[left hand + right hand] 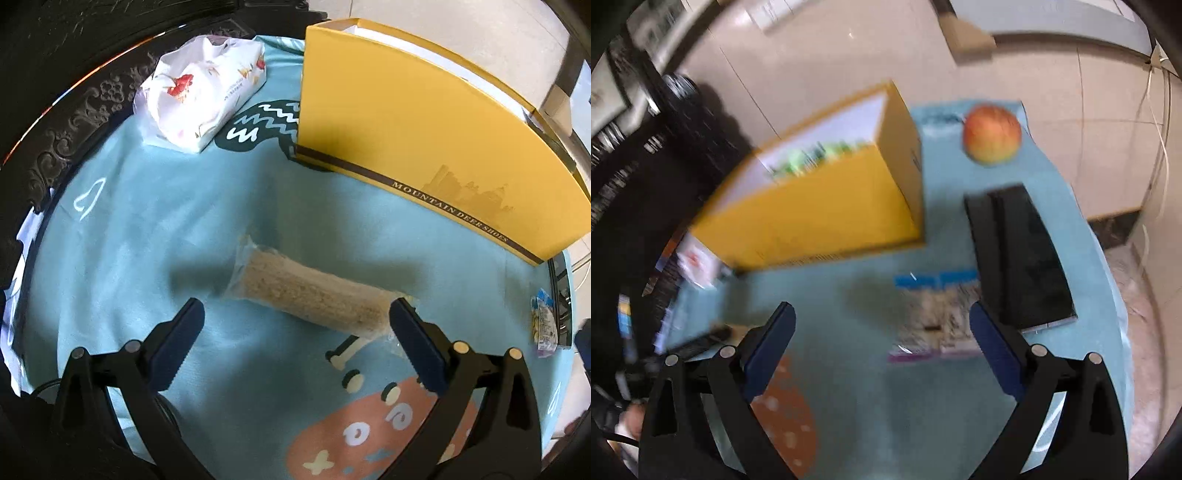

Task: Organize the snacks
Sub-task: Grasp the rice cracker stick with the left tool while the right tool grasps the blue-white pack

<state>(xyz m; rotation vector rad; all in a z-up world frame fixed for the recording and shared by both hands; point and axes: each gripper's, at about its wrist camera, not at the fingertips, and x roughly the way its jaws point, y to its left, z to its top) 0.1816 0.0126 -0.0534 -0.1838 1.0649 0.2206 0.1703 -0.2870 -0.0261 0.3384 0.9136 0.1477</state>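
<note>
On the tabletop (147, 221), left tool (295, 325) gapes wide over the wrapped bar (310, 295), right tool (882, 332) equally wide above the snack packet (934, 314), both presumably headed for the yellow box (406, 122).

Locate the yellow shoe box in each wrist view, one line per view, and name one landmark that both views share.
Left wrist view: the yellow shoe box stands in the upper right, its long side with the printed band facing the camera.
Right wrist view: it sits at centre left, blurred, its open top showing a white inside and something green.
Shared landmark: the light blue tablecloth under the box; also the small blue-topped snack packet, at the right edge in the left view and at lower centre in the right view.
</note>
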